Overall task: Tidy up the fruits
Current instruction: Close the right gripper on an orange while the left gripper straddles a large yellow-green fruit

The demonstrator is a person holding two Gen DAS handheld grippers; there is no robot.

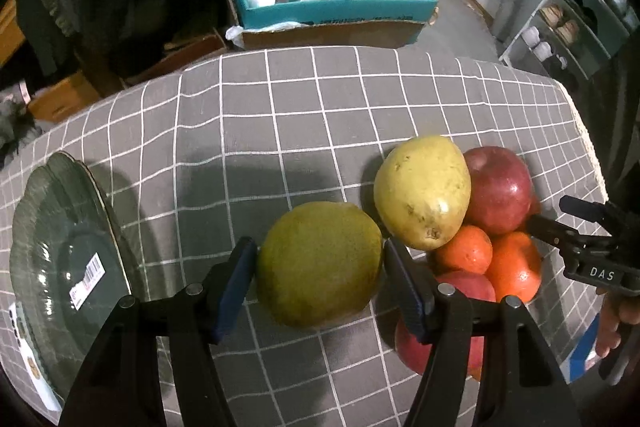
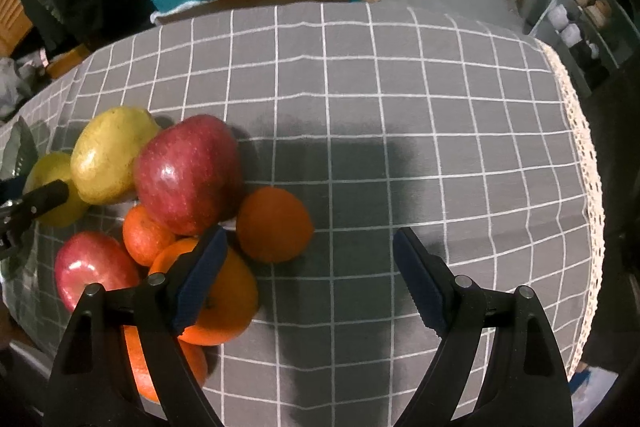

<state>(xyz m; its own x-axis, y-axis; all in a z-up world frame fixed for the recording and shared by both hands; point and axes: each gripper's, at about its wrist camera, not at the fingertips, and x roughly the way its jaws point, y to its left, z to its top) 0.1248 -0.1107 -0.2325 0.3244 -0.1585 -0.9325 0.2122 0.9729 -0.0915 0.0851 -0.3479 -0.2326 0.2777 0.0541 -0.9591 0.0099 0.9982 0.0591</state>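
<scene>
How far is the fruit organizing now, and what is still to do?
Nothing looks sorted yet: the green plate is empty. In hand: the left gripper is closed on a green pear. The right gripper is open and holds nothing. The yellow pear, apples and oranges remain piled on the cloth.

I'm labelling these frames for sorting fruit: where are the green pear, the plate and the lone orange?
green pear (image 1: 320,263), left wrist view, middle of its skin
plate (image 1: 44,227), left wrist view, inner wall
lone orange (image 2: 274,225), right wrist view, centre of its peel
</scene>
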